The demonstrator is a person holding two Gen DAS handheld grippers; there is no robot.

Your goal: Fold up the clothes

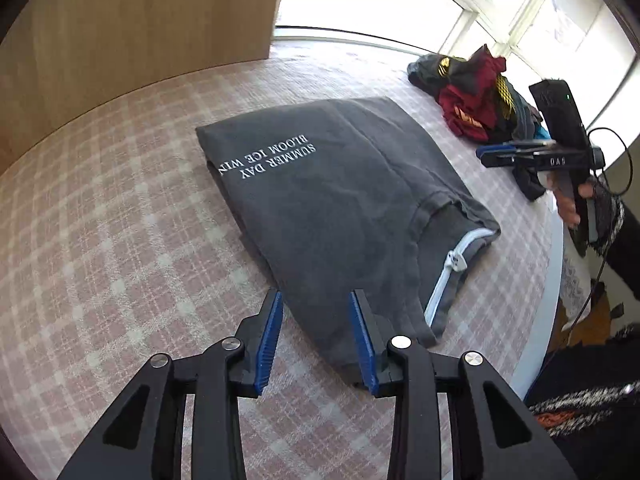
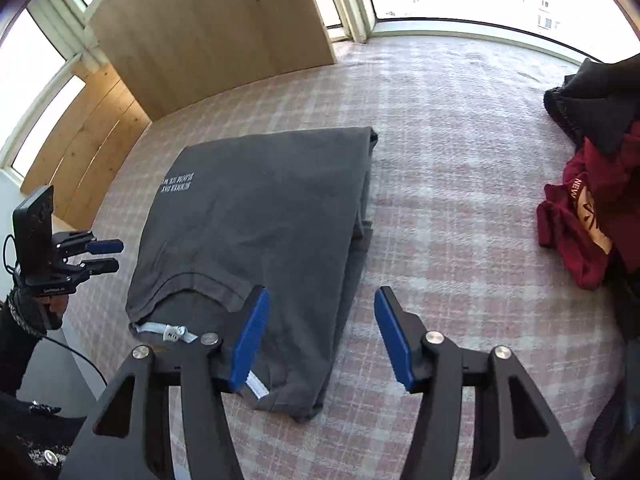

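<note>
- The grey sweatshirt [image 1: 320, 208] lies folded flat on the pink checked bed cover [image 1: 120, 220], its white lettering facing up and its white zipper [image 1: 452, 268] showing at the collar end nearest you.
- Your left gripper [image 1: 316, 340] hangs just above the near corner of that sweatshirt — jaws spread wide, nothing between the blue pads.
- Your right gripper [image 2: 320, 336] sits over the sweatshirt's near right edge, one blue pad above the cloth and the other above bare cover; its jaws are released too and hold nothing.
- In the left view the right gripper's two fingers look close together from the side, while its own camera shows them parted.
- You have one folded garment in front of you and one loose pile of clothes [image 1: 476, 92] well apart on the right — dark red, black and dark green pieces heaped together; how many are in it cannot be counted.
- No basket or box shows; the pile rests straight on the cover.
- A wooden panel [image 2: 216, 32] stands at the far side beside the bright windows [image 1: 520, 8].
</note>
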